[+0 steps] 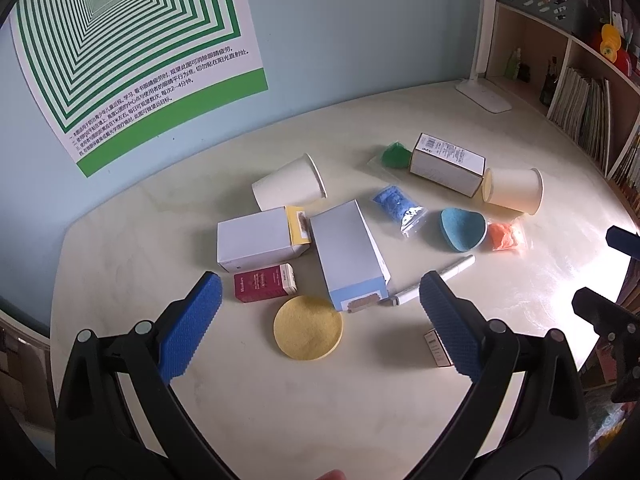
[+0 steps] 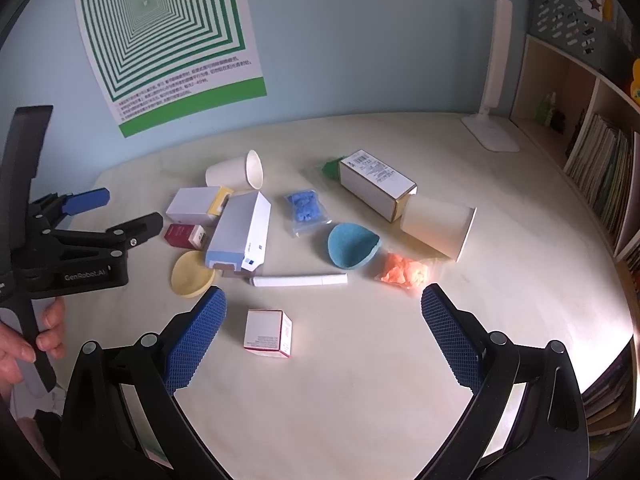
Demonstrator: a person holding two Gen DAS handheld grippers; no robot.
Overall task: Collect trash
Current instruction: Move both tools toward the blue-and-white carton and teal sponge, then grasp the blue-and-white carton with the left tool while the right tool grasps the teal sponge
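While both grippers hang above the near edge of the table (image 1: 520, 280), nothing is held. The left gripper (image 1: 320, 304) has its blue pads spread wide, empty. The right gripper (image 2: 322, 312) is likewise spread wide, empty.

Trash lies scattered mid-table:
- Yellow disc (image 1: 308, 328), flat, between the left gripper's pads in its own view, just beside the tall box (image 1: 348, 252), which lies on its side.
- Red box (image 1: 266, 282), left of the disc, in front of a white box (image 1: 256, 242).
- Left cup (image 1: 290, 186), tipped over, behind the white box.
- Pen (image 1: 432, 280), lying right of the tall box.
- Small box (image 2: 268, 334), pink-edged, nearest the right gripper, in front of the pen.
- Blue bag (image 1: 400, 208) and blue pad (image 1: 464, 228), side by side in the centre.
- Orange bag (image 1: 506, 236), just right of the blue pad.
- Right cup (image 1: 514, 190), tipped over, its base end against the labelled box (image 1: 448, 164).
- Green bag (image 1: 394, 156), behind that box's left end.

At the far right corner stands a white lamp (image 2: 496, 92), beside a bookshelf (image 2: 600, 152). A striped green poster (image 2: 168, 40) hangs on the wall. A hand (image 2: 24, 340) grips the left gripper's handle in the right view.
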